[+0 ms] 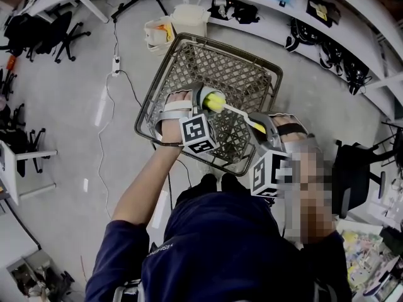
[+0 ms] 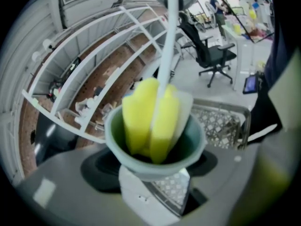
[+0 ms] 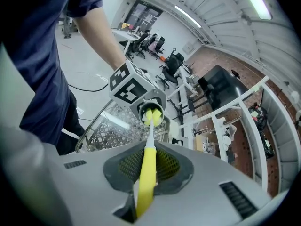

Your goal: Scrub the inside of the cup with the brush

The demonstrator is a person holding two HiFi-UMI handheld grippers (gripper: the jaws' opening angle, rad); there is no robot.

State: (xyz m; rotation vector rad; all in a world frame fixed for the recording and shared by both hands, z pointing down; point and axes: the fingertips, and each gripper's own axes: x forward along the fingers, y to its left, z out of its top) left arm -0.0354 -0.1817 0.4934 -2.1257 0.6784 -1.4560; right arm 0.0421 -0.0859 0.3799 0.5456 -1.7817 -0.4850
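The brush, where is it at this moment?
Head view, centre: the brush runs from the right gripper into the cup held by the left gripper, above the basket.

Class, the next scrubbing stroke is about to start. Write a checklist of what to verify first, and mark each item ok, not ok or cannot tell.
1. Cup gripped by the left gripper: ok, the jaws are closed on its lower part.
2. Brush gripped by the right gripper: ok, the yellow handle sits between the jaws.
3. Sponge head inside the cup: ok, its lower part is in and its top stands above the rim.
4. Sponge head touching the cup's bottom: cannot tell, the bottom is hidden.
5. Cup held over the wire basket: ok in the head view.
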